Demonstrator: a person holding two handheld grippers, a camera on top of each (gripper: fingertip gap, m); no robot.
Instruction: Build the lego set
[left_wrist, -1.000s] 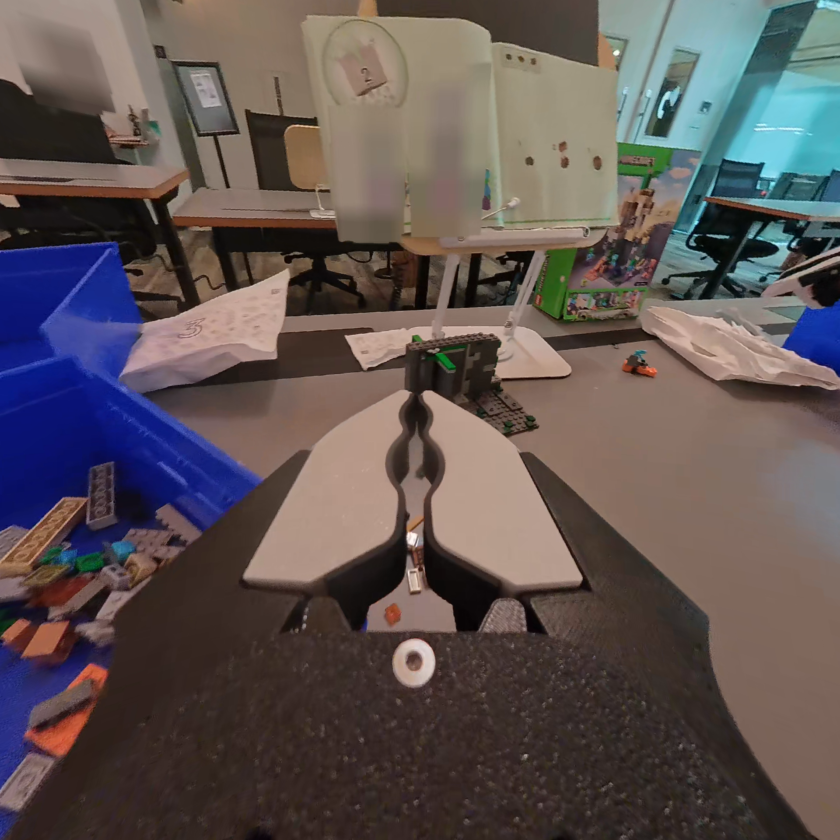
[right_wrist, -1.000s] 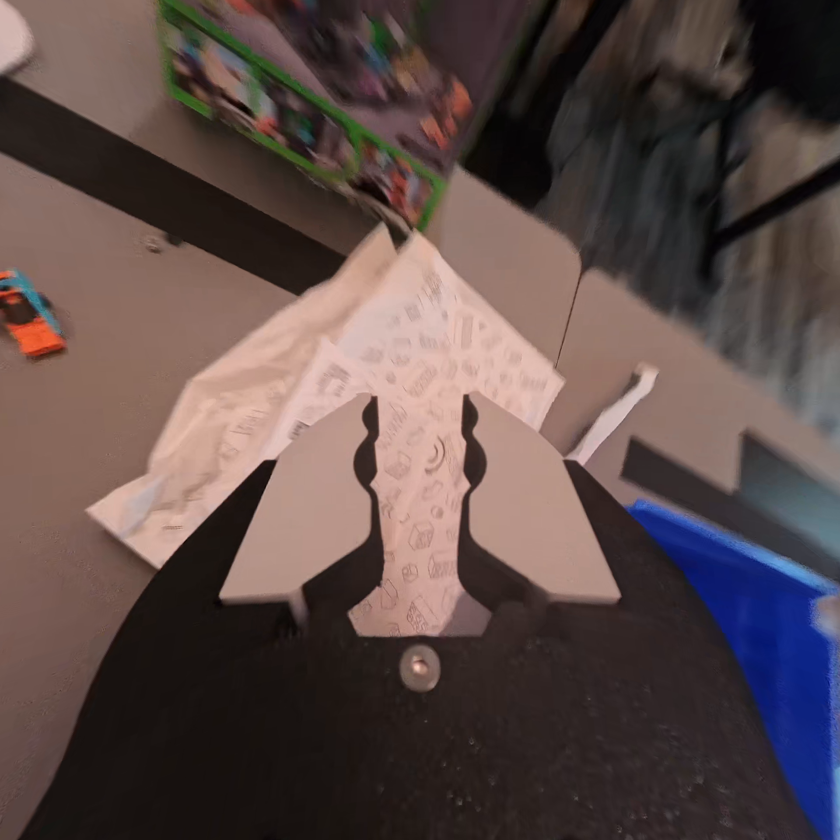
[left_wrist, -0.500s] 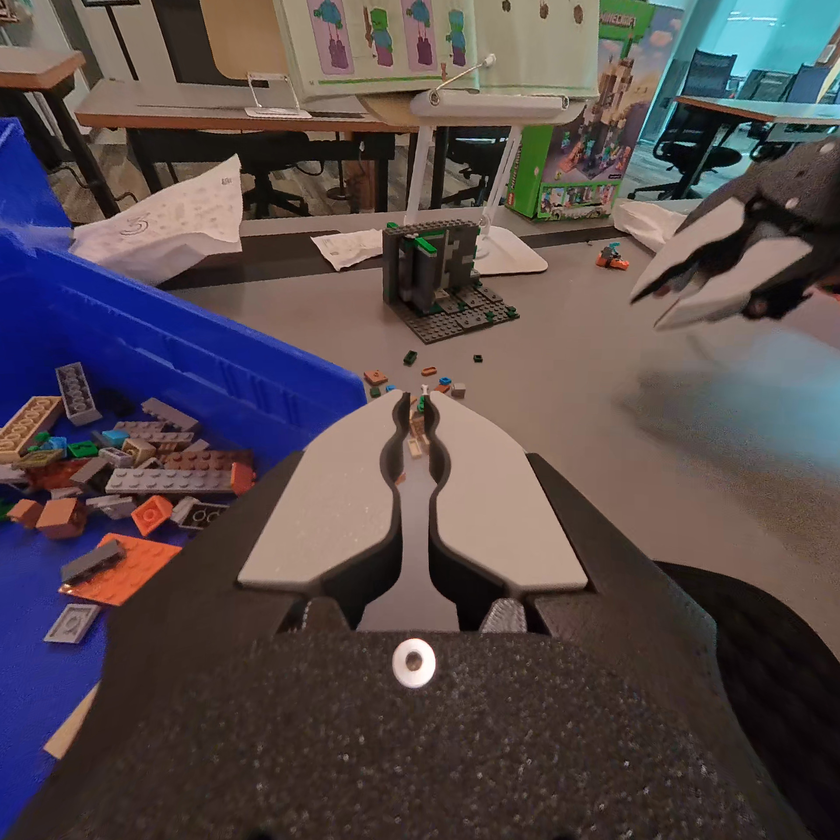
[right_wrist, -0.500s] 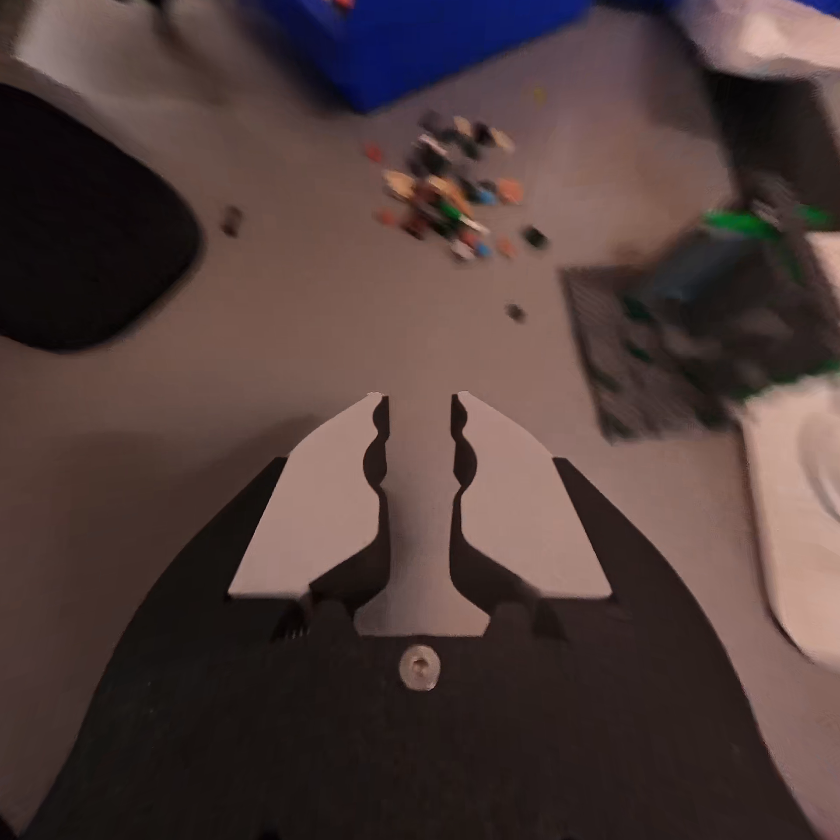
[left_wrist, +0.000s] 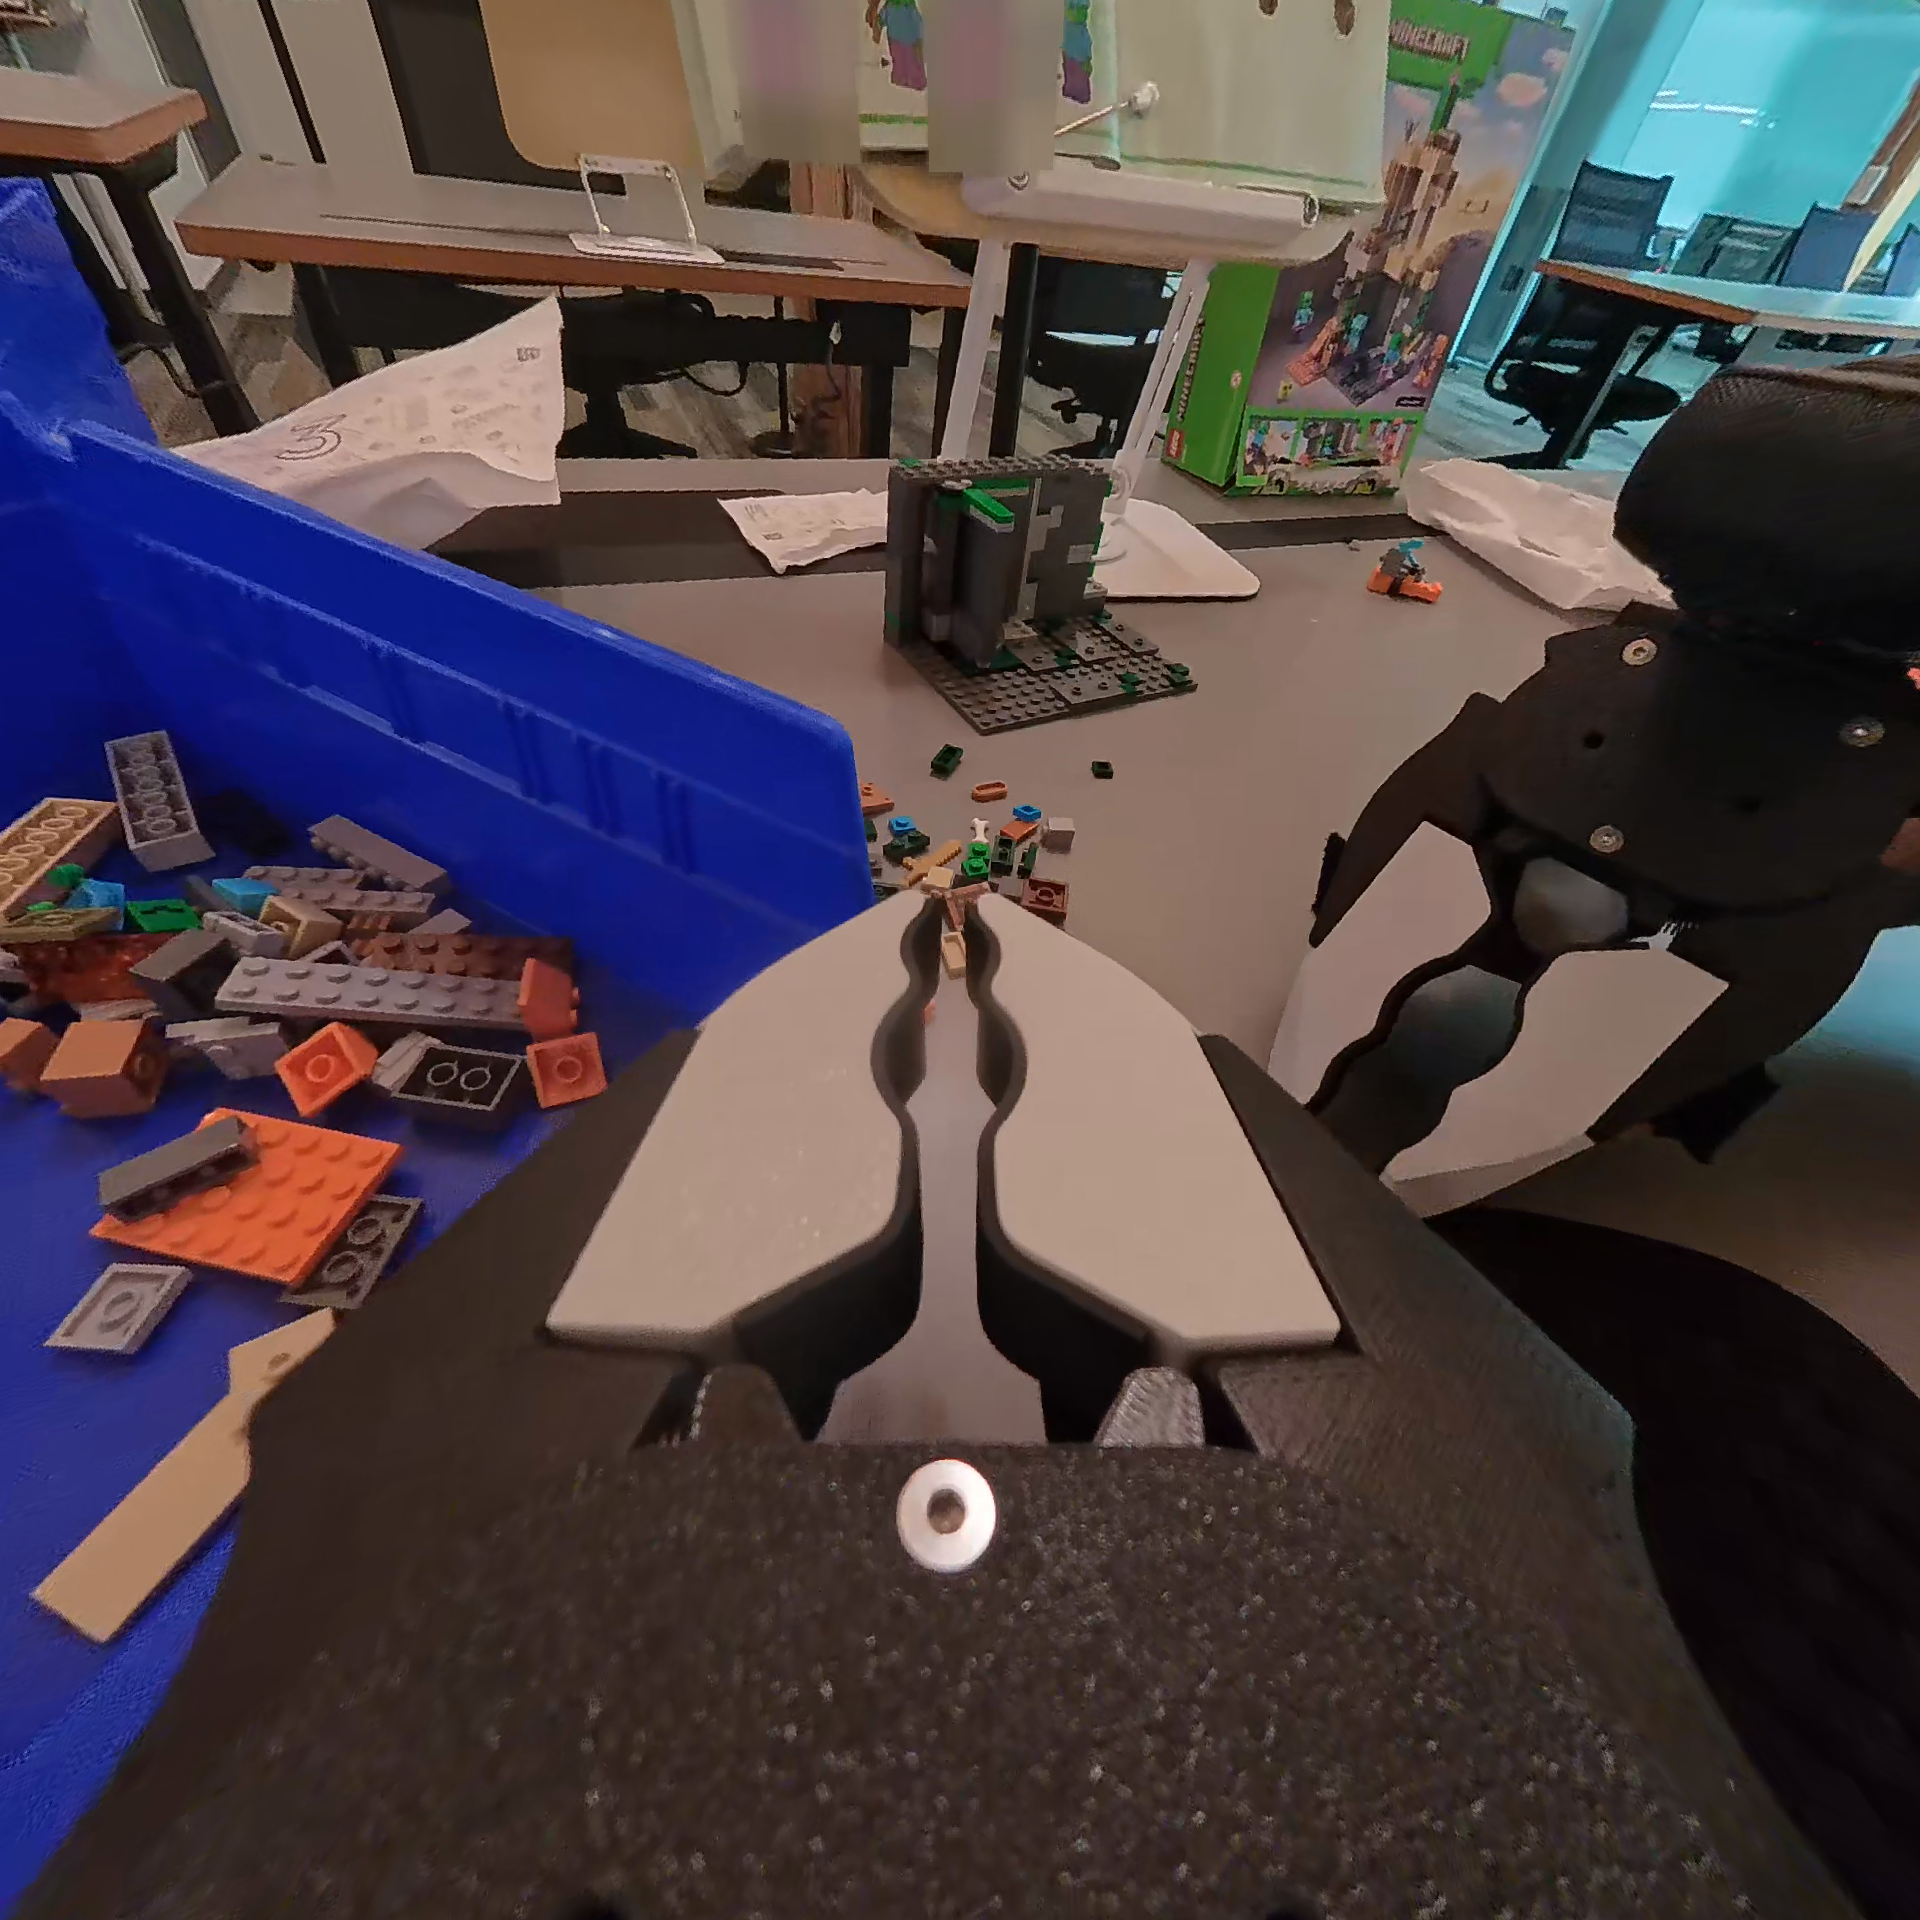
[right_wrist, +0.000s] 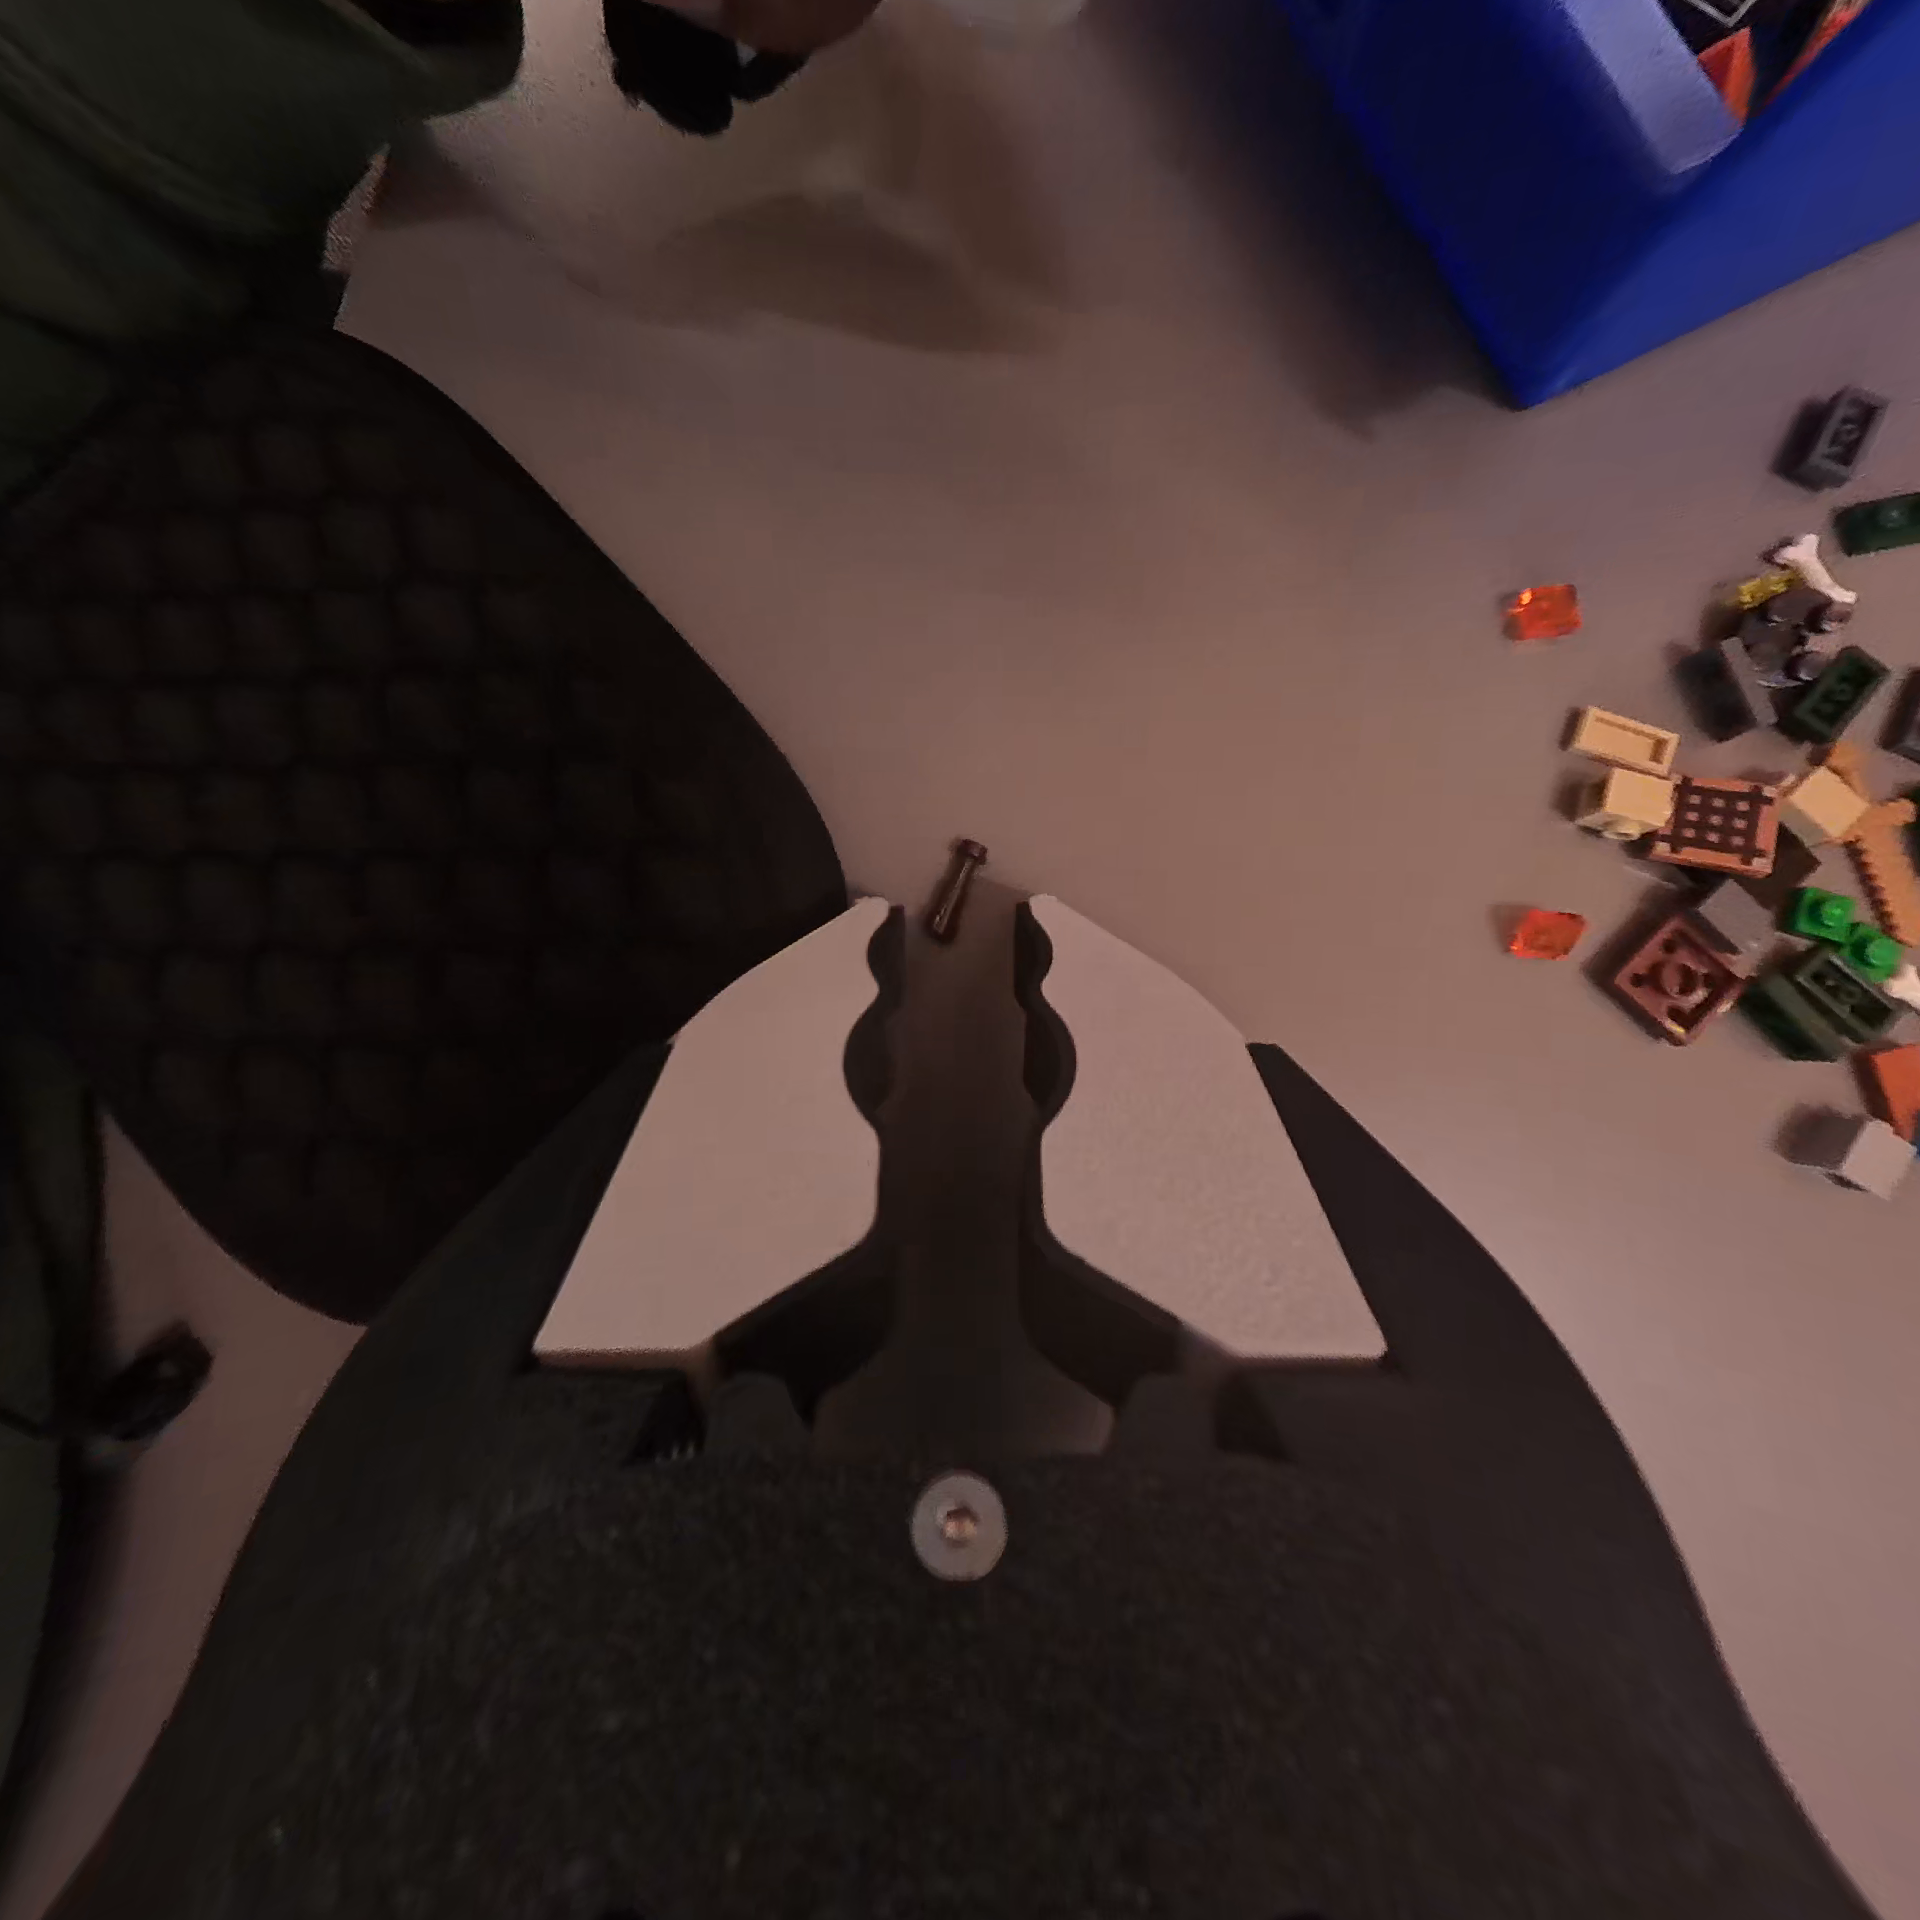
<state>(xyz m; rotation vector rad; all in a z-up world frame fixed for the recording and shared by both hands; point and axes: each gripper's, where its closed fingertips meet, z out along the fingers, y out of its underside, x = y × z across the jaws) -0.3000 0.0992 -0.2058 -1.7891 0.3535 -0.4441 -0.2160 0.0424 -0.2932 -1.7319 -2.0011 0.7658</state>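
Left wrist view first: the left gripper (left_wrist: 953, 914) hangs above the grey table (left_wrist: 1299, 727), its fingers a narrow slit apart with nothing between them, tips over the near edge of a scatter of small loose bricks (left_wrist: 977, 847). That scatter lies just beside the corner of the blue bin (left_wrist: 520, 727), and the bin holds a heap of bigger pieces, an orange plate (left_wrist: 249, 1200) among them. Beyond the scatter stands the partly built dark grey lego wall (left_wrist: 997, 566) on its studded baseplate, with the green set box (left_wrist: 1330, 343) well behind it. Right of the scatter, the right gripper (left_wrist: 1455, 1081) points down at the table. Over to its own camera: the right gripper (right_wrist: 956, 914) is parted wider, empty, and a small dark pin (right_wrist: 956, 888) lies on the table right between its fingertips, untouched as far as one can tell. The loose bricks (right_wrist: 1766, 831) sit off to the side, near the bin (right_wrist: 1558, 177).
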